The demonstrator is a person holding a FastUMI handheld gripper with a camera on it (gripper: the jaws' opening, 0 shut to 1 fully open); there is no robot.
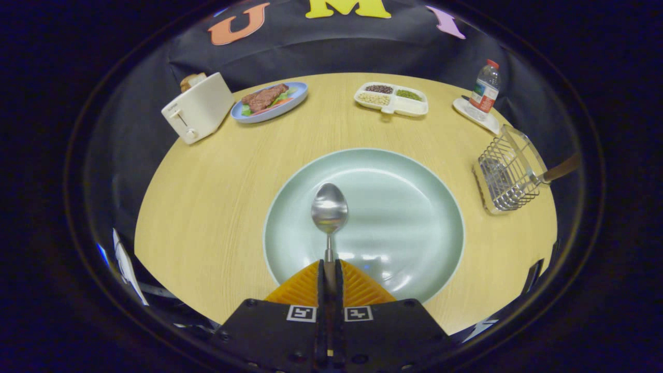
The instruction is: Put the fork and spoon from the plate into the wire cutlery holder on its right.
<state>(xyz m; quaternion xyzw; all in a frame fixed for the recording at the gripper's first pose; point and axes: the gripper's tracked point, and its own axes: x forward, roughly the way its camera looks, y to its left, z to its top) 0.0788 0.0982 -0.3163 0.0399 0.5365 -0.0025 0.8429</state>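
Gripper view: hand-held gripper (330,269) clamps spoon (329,210) above plate (414,207).

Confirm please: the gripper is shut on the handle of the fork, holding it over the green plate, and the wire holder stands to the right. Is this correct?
One thing is wrong: the gripper is shut on the handle of a spoon, not a fork, as the gripper view shows. It does hold it over the green plate, and the wire holder does stand to the right.

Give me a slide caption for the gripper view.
Gripper shut on the spoon handle above the green plate, wire cutlery holder waiting right.
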